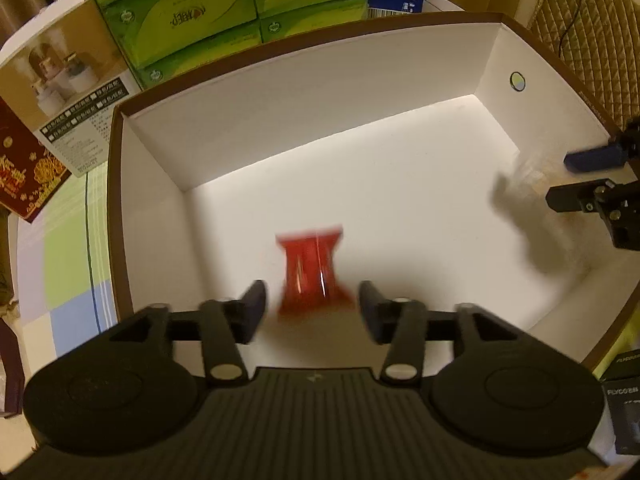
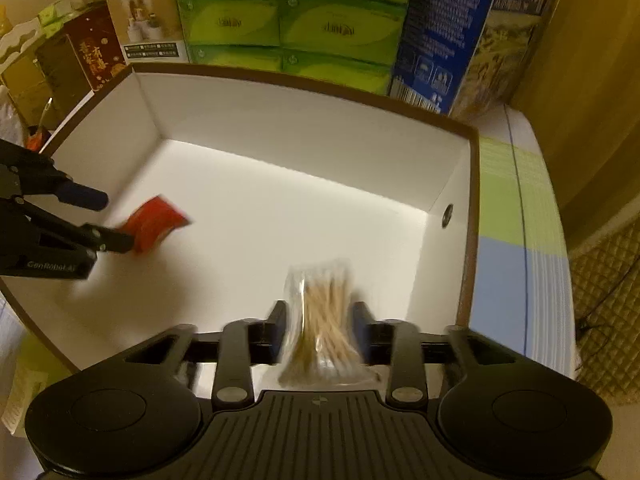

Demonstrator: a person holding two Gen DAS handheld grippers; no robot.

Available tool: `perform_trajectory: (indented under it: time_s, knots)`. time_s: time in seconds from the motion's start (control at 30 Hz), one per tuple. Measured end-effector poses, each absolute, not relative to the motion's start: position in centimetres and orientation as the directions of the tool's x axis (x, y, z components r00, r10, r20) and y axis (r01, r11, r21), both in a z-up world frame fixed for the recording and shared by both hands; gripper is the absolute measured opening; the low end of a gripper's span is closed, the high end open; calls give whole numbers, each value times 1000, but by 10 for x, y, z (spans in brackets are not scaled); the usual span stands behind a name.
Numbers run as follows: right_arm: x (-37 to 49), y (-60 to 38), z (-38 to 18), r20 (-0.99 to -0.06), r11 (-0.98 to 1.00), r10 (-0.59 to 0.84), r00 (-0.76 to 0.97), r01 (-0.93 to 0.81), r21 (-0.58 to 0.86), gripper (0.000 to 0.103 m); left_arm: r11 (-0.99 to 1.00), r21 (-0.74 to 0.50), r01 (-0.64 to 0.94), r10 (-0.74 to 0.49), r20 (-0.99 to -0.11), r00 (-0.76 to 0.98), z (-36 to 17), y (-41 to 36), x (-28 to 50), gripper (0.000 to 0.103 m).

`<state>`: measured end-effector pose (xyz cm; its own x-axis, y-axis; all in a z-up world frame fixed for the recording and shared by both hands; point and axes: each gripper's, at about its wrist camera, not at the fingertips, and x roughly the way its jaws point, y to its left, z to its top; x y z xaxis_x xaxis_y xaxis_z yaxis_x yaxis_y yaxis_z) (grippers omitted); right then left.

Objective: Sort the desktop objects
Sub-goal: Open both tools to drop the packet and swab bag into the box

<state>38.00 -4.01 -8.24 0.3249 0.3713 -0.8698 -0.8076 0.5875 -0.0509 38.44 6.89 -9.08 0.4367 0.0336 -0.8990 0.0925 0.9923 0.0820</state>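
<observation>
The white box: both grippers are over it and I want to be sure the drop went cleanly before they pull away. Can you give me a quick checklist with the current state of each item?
1. Left gripper jaws apart, pads clear of the red packet: ok.
2. Right gripper jaws apart around the clear bag of wooden sticks: ok; pad contact cannot tell, the bag is blurred.
3. Red packet inside the white box: ok.
4. Bag of sticks inside the box walls: ok.
5. Both items settled on the floor: cannot tell, both are motion-blurred.
6. The two grippers apart from each other: ok.
</observation>
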Motion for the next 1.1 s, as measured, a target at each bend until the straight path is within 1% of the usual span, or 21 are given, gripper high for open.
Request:
perform_trajectory:
  time_s: [0.03, 0.13, 0.23, 0.4, 0.47, 0.53, 0.6, 0.67, 0.87, 1.1]
  knots:
    - [378, -41, -80, -863, 579, 385, 329, -814, -52, 60, 992, 85, 97, 33, -897, 442, -90, 68, 384, 57]
    - [376, -41, -77, -862, 573, 392, 321, -819, -44, 61, 991, 87, 101, 33, -894, 448, -85, 67, 382, 65]
    - [376, -43, -75, -862, 570, 401, 310, -821, -30, 68, 991, 82, 103, 27, -893, 450, -79, 66, 381, 72]
    - [375, -46, -72, -860, 577, 412, 301, -817, -10, 73, 992, 84, 97, 30, -887, 460, -72, 65, 377, 74]
    - [373, -47, -69, -857, 577, 418, 302, -817, -7, 81, 992, 84, 94, 31, -885, 465, -68, 64, 373, 77]
    - [371, -50, -66, -853, 574, 425, 304, -819, -6, 82, 992, 88, 90, 36, -883, 467, -65, 63, 370, 81]
    - [369, -52, -63, -850, 576, 429, 305, -817, -2, 84, 992, 92, 90, 39, -881, 471, -62, 62, 368, 81]
    - [367, -55, -59, -845, 578, 438, 308, -816, 2, 91, 992, 98, 84, 47, -880, 473, -59, 60, 364, 84]
    - [361, -67, -47, -828, 583, 460, 319, -812, 11, 96, 992, 104, 65, 59, -871, 488, -48, 57, 352, 87]
    - [350, -84, -32, -810, 600, 486, 329, -799, 35, 99, 992, 121, 39, 83, -853, 515, -30, 52, 329, 92]
